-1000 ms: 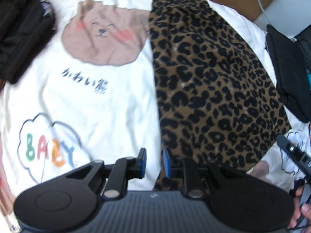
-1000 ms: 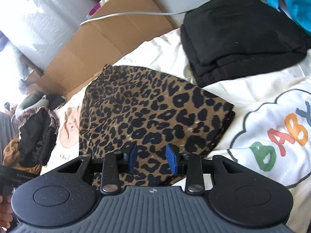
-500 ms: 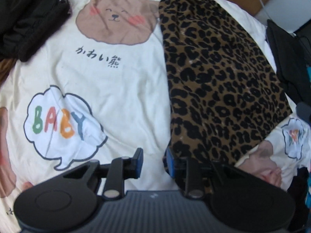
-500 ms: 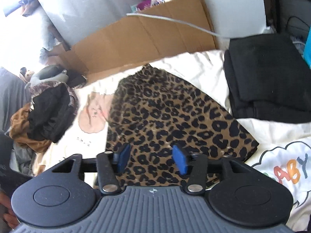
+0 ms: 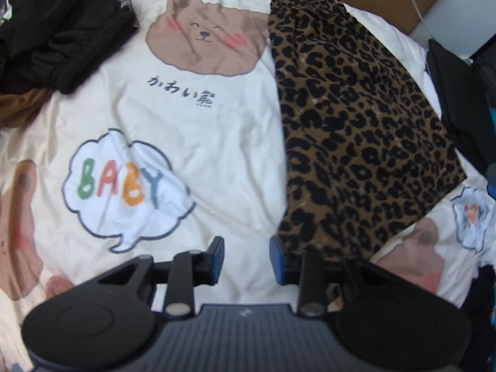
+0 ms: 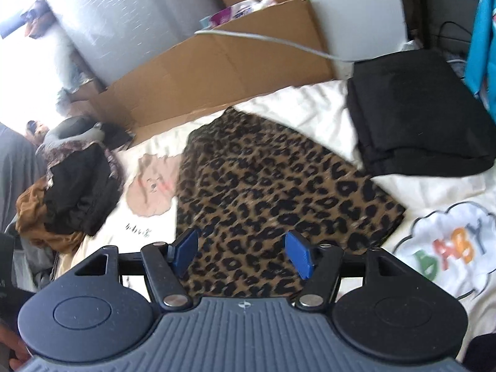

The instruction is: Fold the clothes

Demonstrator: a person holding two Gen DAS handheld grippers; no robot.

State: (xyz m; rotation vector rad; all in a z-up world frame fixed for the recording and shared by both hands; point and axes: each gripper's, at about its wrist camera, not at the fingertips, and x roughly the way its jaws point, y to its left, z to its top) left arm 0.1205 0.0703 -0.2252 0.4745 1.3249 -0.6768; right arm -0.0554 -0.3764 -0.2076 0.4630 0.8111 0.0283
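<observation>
Both grippers, left gripper (image 5: 246, 260) and right gripper (image 6: 241, 255), have just been opening and grasp nothing. From the bear print (image 5: 206, 38), the leopard garment (image 5: 356, 130) lies at three o'clock on the bedsheet (image 5: 217, 142) (soft, light, likely floppy); pinch a corner or hem.

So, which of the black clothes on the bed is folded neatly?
The black garment lying beyond the leopard-print garment, near the blue fabric, is a flat folded stack. The other black garment is crumpled in a heap.
</observation>
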